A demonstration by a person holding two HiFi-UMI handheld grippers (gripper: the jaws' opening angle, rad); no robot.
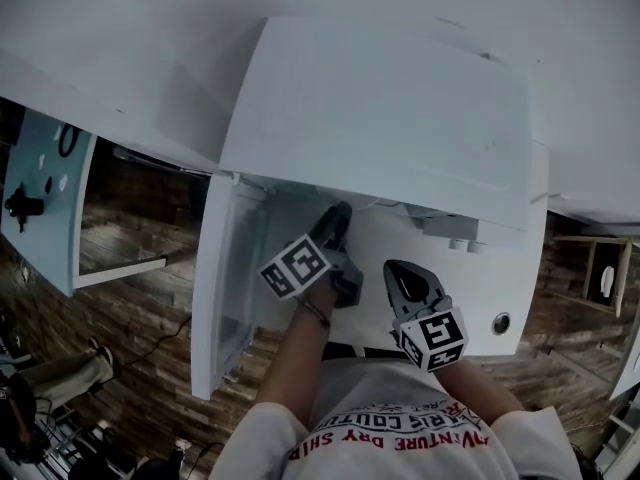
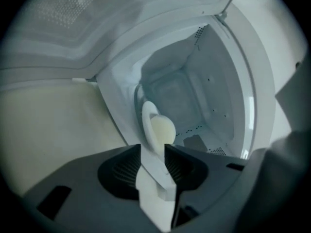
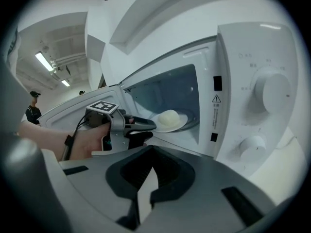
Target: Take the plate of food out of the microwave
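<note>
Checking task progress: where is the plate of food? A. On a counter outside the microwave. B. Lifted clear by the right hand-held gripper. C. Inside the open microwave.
C: the plate with its pale round food sits inside the microwave, whose door stands open.

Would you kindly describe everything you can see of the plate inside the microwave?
The plate is round, white and smooth, looking ceramic. It lies flat inside the open microwave, carrying a pale rounded mound of food. The left tool, jaws apart, reaches toward its rim; whether they touch is unclear.
</note>
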